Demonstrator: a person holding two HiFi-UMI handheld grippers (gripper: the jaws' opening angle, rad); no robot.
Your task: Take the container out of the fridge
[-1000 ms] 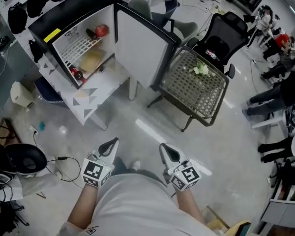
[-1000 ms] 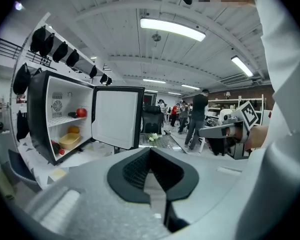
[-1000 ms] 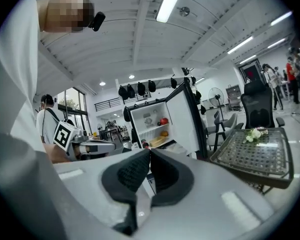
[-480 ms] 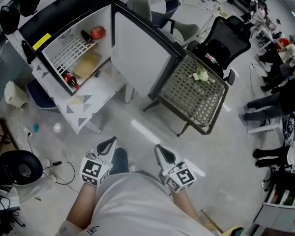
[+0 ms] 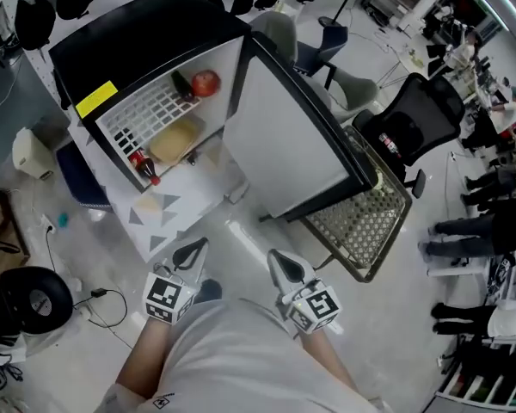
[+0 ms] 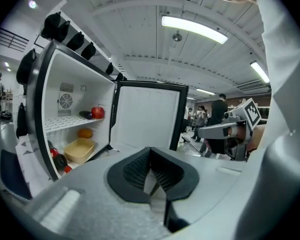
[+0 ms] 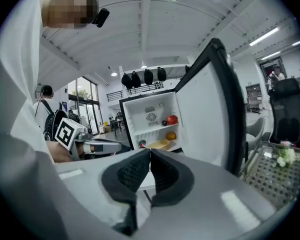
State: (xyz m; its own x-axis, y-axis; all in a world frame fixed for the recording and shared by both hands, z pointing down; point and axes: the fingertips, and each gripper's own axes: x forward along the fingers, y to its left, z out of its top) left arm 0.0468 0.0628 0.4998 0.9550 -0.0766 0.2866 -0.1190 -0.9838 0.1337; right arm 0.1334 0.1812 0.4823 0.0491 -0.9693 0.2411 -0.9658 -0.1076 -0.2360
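Pale floor of a busy workroom, with the small black-topped fridge (image 5: 146, 37) standing on it ahead of the person and its door (image 5: 284, 144) swung fully open. Task looks barely begun: opening is done, reaching, gripping and lifting out are all left. The container (image 5: 175, 141), a shallow tan tub, sits in the lower compartment under the wire shelf (image 5: 146, 110), untouched. Both tools are held low and close to the person's body, well apart from the fridge. Left gripper (image 6: 151, 159): jaws pressed together, nothing between them. Right gripper (image 7: 150, 159): likewise closed tight and empty. My judgement is that one of them must open before it can take the tub's rim. Count inside the fridge: one container; one red apple (image 5: 205, 82) and one dark oblong item (image 5: 181, 84) just beside it on the shelf; one orange (image 6: 85, 133) behind the tub; one dark bottle (image 5: 143, 164) with a red label at the front edge, perhaps more red bits near it, too small to tell. Outside: one fridge, one door, two grippers.
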